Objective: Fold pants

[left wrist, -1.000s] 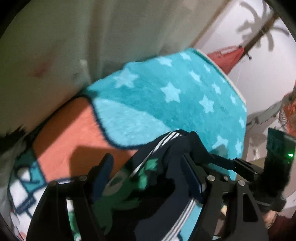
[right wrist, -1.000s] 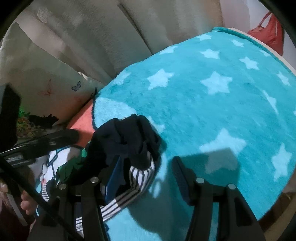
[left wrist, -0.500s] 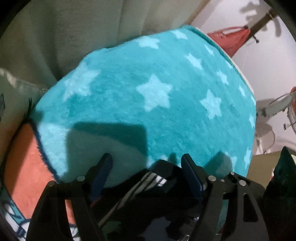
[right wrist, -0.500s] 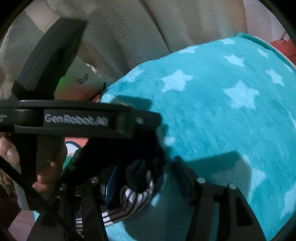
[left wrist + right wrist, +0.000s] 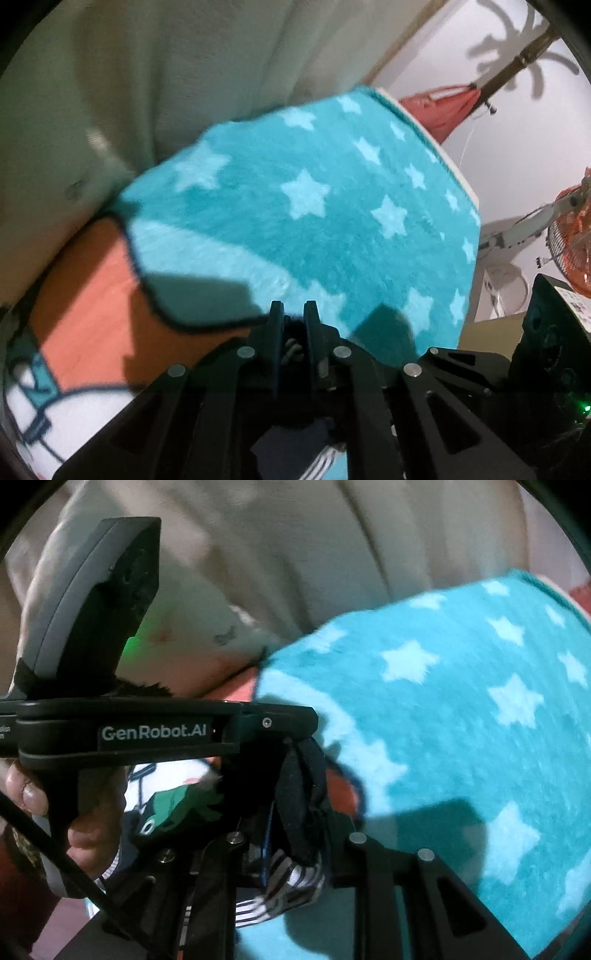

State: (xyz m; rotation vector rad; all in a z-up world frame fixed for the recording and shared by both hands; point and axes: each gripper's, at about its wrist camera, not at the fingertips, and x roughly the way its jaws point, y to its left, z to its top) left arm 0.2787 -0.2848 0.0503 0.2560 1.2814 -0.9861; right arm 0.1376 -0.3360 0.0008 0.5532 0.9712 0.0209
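The pants [image 5: 295,812] are dark navy with white stripes and a green print, bunched up on the teal star blanket [image 5: 461,738]. My right gripper [image 5: 295,834] is shut on a bunched fold of the pants. My left gripper [image 5: 293,328] is shut on dark pants cloth [image 5: 293,347]; more navy and striped cloth [image 5: 314,454] hangs below it. In the right wrist view the left gripper's body [image 5: 166,731] crosses just left of the pants, held by a hand [image 5: 88,830].
The teal star blanket [image 5: 314,221] lies over an orange, white and teal cartoon blanket [image 5: 92,332]. Cream curtains [image 5: 166,74] hang behind. A red bag [image 5: 439,107] and an orange fan [image 5: 569,236] stand at the right.
Both grippers have shut on the pants; they were open half a second ago. The left gripper's body has stayed across the right wrist view.
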